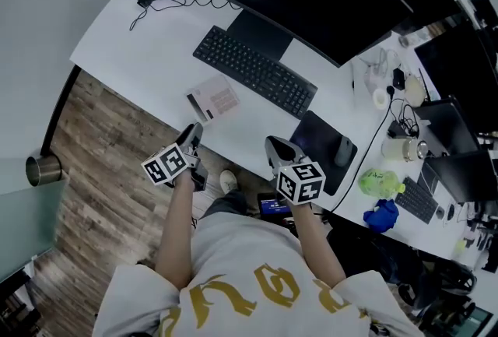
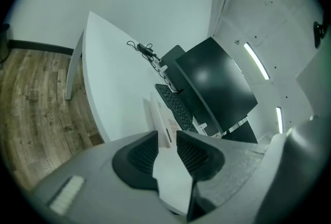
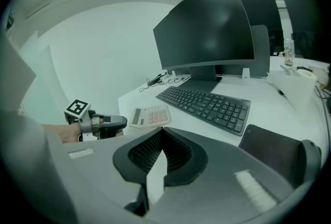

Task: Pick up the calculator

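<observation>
With my left claw spread and right claw pressed together, I'd pinch the probably light, stiff, slick calculator across its edges.

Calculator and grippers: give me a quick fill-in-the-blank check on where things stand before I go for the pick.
The calculator lies flat on the desk, between its near edge and the ____.
The left gripper has its jaws ____, with nothing between them.
The right gripper has its jaws ____.
Missing words: keyboard; apart; together.
</observation>
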The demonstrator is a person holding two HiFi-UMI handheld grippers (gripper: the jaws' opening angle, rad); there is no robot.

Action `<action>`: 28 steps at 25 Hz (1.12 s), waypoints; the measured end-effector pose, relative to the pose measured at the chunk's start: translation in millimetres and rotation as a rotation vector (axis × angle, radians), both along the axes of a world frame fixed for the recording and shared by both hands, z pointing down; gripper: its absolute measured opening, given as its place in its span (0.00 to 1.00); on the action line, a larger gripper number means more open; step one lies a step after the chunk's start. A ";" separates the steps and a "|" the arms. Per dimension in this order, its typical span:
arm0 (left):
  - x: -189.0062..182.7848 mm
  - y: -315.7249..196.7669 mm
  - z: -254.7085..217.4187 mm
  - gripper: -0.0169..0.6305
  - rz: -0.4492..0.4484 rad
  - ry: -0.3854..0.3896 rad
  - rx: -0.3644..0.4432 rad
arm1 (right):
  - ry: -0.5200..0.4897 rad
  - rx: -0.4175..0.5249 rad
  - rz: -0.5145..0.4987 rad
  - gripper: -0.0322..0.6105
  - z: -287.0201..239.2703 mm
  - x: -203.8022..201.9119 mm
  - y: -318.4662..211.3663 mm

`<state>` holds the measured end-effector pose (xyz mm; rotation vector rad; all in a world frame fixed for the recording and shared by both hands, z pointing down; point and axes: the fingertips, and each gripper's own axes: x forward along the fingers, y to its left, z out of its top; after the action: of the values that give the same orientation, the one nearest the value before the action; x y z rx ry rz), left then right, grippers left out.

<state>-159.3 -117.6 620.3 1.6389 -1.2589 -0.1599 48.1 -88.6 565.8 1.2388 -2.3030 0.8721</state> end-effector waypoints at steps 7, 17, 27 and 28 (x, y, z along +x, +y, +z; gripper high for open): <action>2.6 -18.9 14.0 0.19 0.015 0.036 -0.037 | 0.021 -0.041 0.022 0.09 16.4 3.1 -8.6; 12.4 -35.9 13.0 0.22 0.023 0.112 -0.051 | 0.041 -0.073 0.037 0.09 24.7 9.5 -5.2; 18.5 -49.0 24.1 0.21 0.045 0.115 -0.115 | 0.040 -0.090 0.080 0.09 30.3 20.5 -9.1; 18.3 -49.4 26.6 0.19 0.041 0.113 -0.129 | 0.040 -0.091 0.084 0.09 30.5 21.4 -9.5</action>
<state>-141.0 -167.0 646.8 1.5226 -1.1267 -0.1410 69.5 -98.1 596.4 1.3098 -2.1693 0.9605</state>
